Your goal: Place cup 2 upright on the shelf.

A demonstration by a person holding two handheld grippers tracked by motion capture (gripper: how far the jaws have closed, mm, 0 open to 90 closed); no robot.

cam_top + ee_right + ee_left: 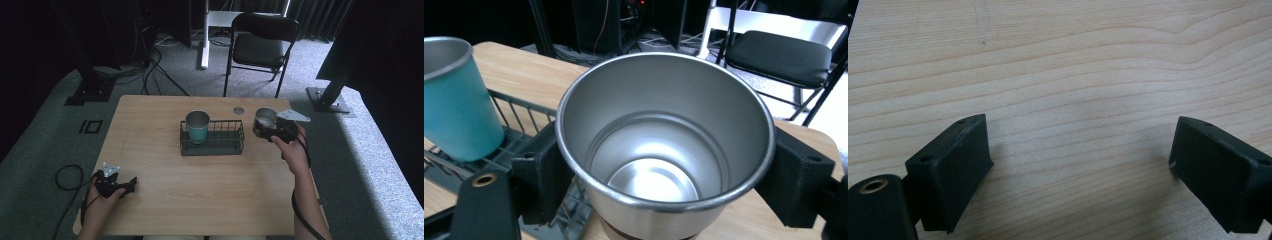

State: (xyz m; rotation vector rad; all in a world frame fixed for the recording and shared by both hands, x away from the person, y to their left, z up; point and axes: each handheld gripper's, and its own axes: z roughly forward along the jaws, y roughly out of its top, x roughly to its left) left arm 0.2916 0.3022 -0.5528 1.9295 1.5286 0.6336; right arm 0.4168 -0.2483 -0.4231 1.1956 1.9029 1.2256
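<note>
The right gripper (274, 131) has its jaws clamped on either side of a steel cup (664, 145), just under the rim, mouth up and held clear of the counter (165, 170). Just beside those jaws, toward the middle of the counter, sits a wire rack (212, 137) with a teal cup (197, 126) standing upright at its far-left end; the stretch of rack nearest the jaws looks free. To my eye the step is carrying the steel cup over to set it in that free stretch. I'd keep it level, bring it high enough to pass the rack's top wire, lower it straight down well apart from the teal cup, and let go only once its base rests on the rack floor, since a tall cup dropped on wires could tip. The left gripper (117, 184) lies low at the near-left corner, well apart from all this, its jaws standing apart over bare wood with nothing between them. I can make out no brand, label or writing on either cup, the rack or the grippers.
</note>
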